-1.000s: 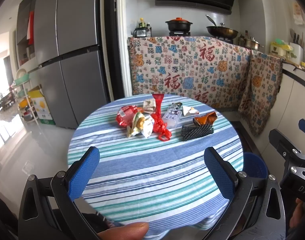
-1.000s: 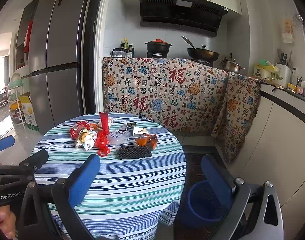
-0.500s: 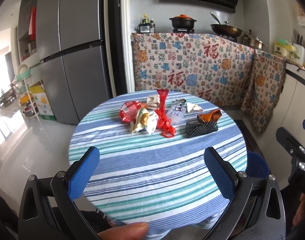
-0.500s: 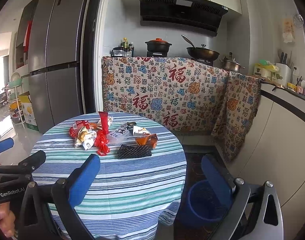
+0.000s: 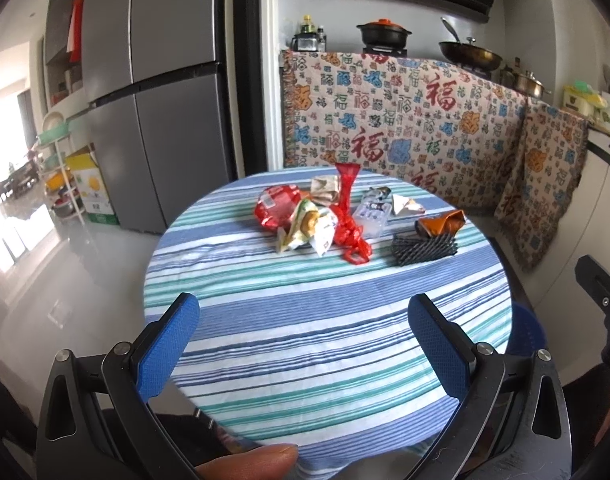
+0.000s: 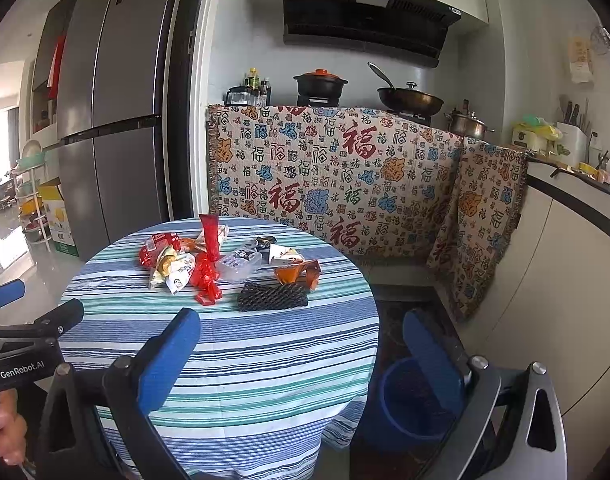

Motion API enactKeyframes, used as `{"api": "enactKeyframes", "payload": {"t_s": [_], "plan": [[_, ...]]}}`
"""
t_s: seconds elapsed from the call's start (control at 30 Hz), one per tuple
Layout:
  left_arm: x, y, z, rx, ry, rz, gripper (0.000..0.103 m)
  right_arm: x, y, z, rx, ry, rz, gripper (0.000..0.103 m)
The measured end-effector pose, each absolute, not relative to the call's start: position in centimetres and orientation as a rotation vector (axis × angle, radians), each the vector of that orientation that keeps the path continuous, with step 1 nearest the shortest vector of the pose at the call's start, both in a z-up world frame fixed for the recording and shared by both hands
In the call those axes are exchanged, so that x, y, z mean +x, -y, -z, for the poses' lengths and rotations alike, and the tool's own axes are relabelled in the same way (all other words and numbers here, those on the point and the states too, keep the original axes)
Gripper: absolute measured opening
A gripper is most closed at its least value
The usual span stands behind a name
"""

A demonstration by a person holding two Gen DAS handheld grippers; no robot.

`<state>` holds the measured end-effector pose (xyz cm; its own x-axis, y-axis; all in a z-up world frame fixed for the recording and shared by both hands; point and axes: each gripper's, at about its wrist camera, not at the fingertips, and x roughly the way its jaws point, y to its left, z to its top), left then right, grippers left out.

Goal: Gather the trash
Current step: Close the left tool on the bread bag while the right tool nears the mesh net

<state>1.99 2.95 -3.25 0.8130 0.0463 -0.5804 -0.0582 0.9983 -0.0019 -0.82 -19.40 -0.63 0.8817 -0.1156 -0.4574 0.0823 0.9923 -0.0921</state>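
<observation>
Both grippers hang spread wide with nothing between their blue pads, the left gripper (image 5: 303,344) over the near edge of the round striped table (image 5: 325,332) and the right gripper (image 6: 301,364) off the table's right side. The trash sits in a loose heap on the far half of the table: a red wrapper (image 5: 275,210), a snack packet (image 5: 309,228), a red plastic bag (image 5: 351,236), a black mesh sleeve (image 5: 423,248) and an orange wrapper (image 5: 441,222). A blue bin (image 6: 409,404) stands on the floor just beside the table, below the right gripper.
</observation>
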Motion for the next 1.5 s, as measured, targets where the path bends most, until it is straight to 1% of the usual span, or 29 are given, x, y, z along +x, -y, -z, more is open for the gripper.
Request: {"api": "enactKeyframes", "payload": {"t_s": [0.27,0.57,0.83,0.97,1.23,1.4,1.5], "plan": [[3.2,-3.8,4.9,-0.042,-0.648,-0.051,0.103,0.1,19.4,1.7,-0.069,-0.501,0.097,0.103],[5.9,-5.0,8.3,-0.066,-0.692,-0.054,0.103,2.3,19.8,4.3,-0.055,-0.535,0.091,0.103],[9.3,-5.3,12.0,-0.035,-0.782,-0.052,0.103,5.9,20.4,8.7,-0.046,-0.595,0.072,0.103],[11.6,-5.7,13.5,-0.001,-0.825,-0.05,0.103,8.5,20.2,10.9,-0.071,-0.644,0.03,0.103],[17.3,-8.3,16.8,-0.018,-0.909,-0.011,0.103,14.6,19.7,15.8,-0.096,-0.821,-0.06,0.103],[21.0,-10.1,18.5,-0.085,-0.962,-0.001,0.103,17.2,19.2,17.7,-0.138,-0.886,-0.075,0.103],[22.2,-9.6,18.7,-0.051,-0.954,0.023,0.103,18.2,19.3,18.3,-0.131,-0.925,-0.082,0.103]]}}
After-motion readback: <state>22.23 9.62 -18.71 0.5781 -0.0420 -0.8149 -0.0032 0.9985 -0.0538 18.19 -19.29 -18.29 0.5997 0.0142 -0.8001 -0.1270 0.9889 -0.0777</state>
